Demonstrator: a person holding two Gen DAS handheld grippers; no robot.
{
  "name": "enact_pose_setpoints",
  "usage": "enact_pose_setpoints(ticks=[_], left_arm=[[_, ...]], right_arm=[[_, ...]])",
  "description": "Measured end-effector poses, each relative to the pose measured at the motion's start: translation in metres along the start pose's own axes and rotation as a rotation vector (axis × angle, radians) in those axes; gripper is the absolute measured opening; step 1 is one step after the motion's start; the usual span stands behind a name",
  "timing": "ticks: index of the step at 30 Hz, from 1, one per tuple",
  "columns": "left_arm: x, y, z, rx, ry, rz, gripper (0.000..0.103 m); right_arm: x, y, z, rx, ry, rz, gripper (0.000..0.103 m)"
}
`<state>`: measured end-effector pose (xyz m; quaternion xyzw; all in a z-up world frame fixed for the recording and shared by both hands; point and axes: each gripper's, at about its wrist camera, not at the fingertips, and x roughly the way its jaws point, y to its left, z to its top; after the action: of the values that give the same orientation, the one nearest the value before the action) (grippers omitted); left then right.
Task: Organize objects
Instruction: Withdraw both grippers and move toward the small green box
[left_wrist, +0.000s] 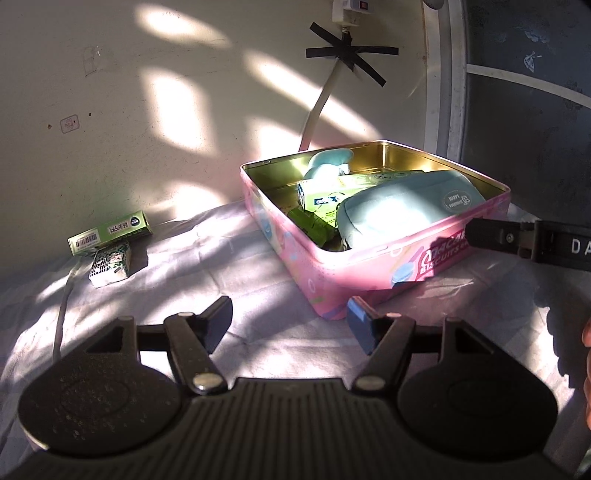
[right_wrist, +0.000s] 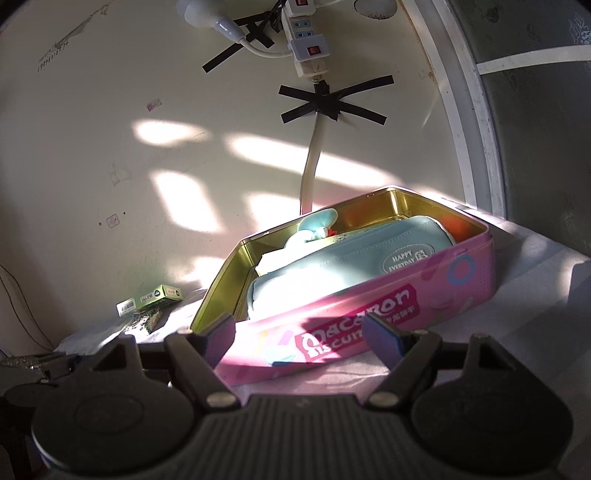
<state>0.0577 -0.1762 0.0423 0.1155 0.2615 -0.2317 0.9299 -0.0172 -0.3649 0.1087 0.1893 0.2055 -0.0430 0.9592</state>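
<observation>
Pink tin (left_wrist: 369, 266) on the cloth holds a teal pouch (left_wrist: 402, 206); green cartons (left_wrist: 325, 195) inside show only from the left wrist (pouch hides them). Left gripper (left_wrist: 291, 325) gapes empty, tin at one o'clock; right gripper (right_wrist: 299, 339) gapes empty, tin at twelve.

Pink tin (right_wrist: 369, 314), centre of frame, front wall: "Macaron", "BISCUITS" beneath. Teal pouch (right_wrist: 351, 254) inside it, oval patch: "HAPPY EVERYDAY". Black gripper finger (left_wrist: 535, 240), right edge: "DA", cut off.
</observation>
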Motion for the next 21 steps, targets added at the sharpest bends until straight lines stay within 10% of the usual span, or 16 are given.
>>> enact_pose_setpoints(ticks=[21], left_arm=[[0.003, 0.05, -0.032, -0.042, 0.035, 0.089, 0.076]], right_arm=[[0.023, 0.056, -0.034, -0.078, 0.141, 0.071, 0.074]])
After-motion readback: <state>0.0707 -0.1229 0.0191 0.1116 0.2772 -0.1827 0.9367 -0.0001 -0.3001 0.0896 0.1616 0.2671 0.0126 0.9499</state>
